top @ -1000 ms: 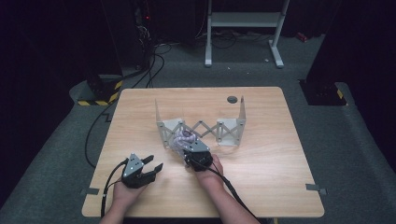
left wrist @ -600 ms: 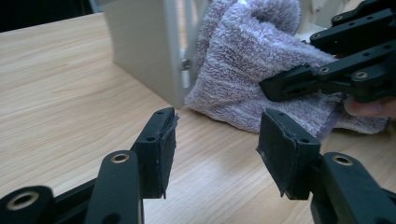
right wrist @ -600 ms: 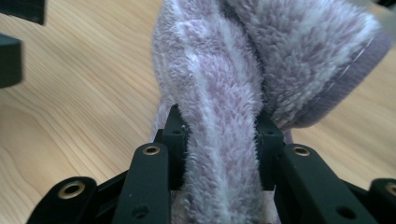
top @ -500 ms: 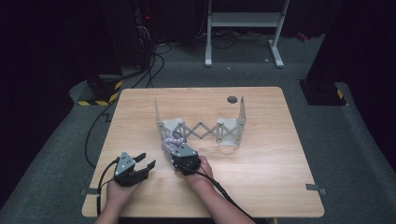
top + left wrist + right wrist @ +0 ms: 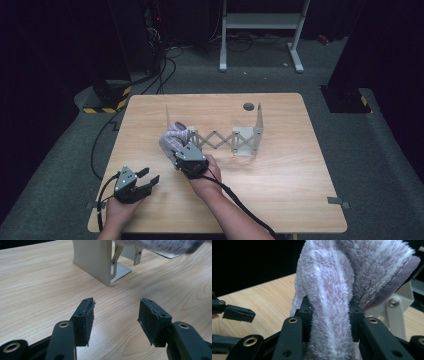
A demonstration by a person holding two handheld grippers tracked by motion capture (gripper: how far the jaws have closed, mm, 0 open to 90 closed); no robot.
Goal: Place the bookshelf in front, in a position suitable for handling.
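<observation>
Right gripper view: my right gripper (image 5: 329,315) pinches a bunched towel (image 5: 342,282), pale lilac with white streaks, thick and fluffy, with a stitched hem along its darker purple edge. Its folds swell above my pads, which press into the pile on both sides. From the high view, the towel (image 5: 172,140) sits at the tip of my right gripper (image 5: 180,152), above the wooden table (image 5: 280,170) and just beside the left end of the metal scissor rack (image 5: 225,137). My left gripper (image 5: 147,179) is near the table's front left edge, jaws spread with nothing between them, well apart from the towel.
</observation>
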